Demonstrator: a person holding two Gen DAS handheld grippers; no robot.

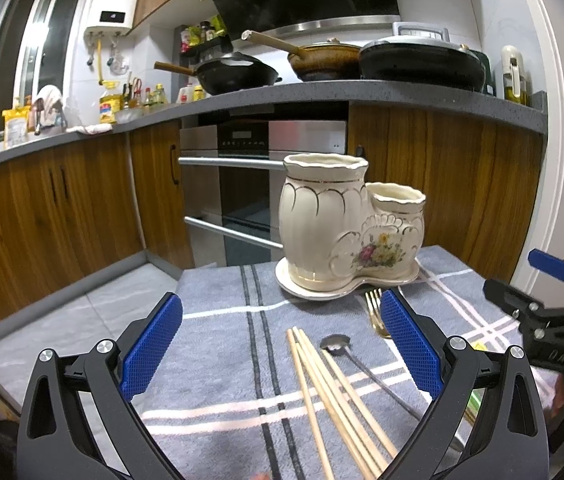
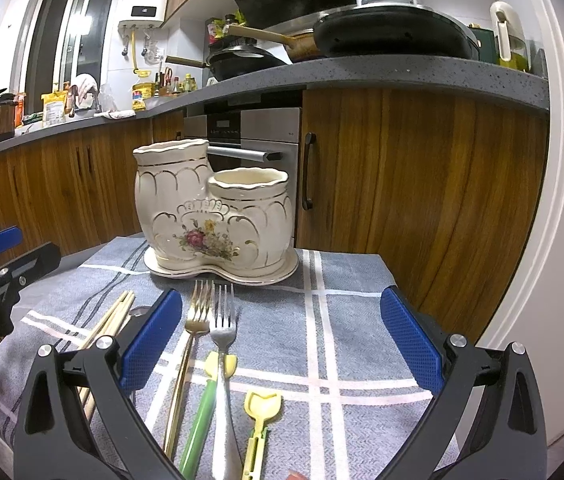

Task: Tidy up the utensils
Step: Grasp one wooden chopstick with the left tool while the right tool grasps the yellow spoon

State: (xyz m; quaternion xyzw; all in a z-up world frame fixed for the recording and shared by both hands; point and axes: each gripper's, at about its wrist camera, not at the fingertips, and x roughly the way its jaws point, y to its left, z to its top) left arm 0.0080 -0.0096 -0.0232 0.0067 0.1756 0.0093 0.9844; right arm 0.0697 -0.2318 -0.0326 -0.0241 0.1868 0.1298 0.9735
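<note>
Holding both grippers low over the grey plaid cloth (image 2: 346,312), we keep our left gripper (image 1: 282,344) spread wide and empty above the wooden chopsticks (image 1: 330,392) and a dark-handled spoon (image 1: 336,345). Our right gripper (image 2: 282,340) is likewise spread wide, gripping nothing; between its blue pads (image 2: 149,340) lie a gold fork (image 2: 195,320), a silver fork (image 2: 222,326), a green-handled utensil (image 2: 201,416) and a yellow plastic one (image 2: 261,404). Just beyond the fork tines stands the cream ceramic utensil holder (image 2: 217,216) with two compartments, floral-painted, on its matching saucer (image 2: 282,274). Behind it we see wooden cabinets (image 2: 402,184), an oven (image 1: 241,184) and pans (image 1: 422,62) on the countertop (image 1: 322,94).
</note>
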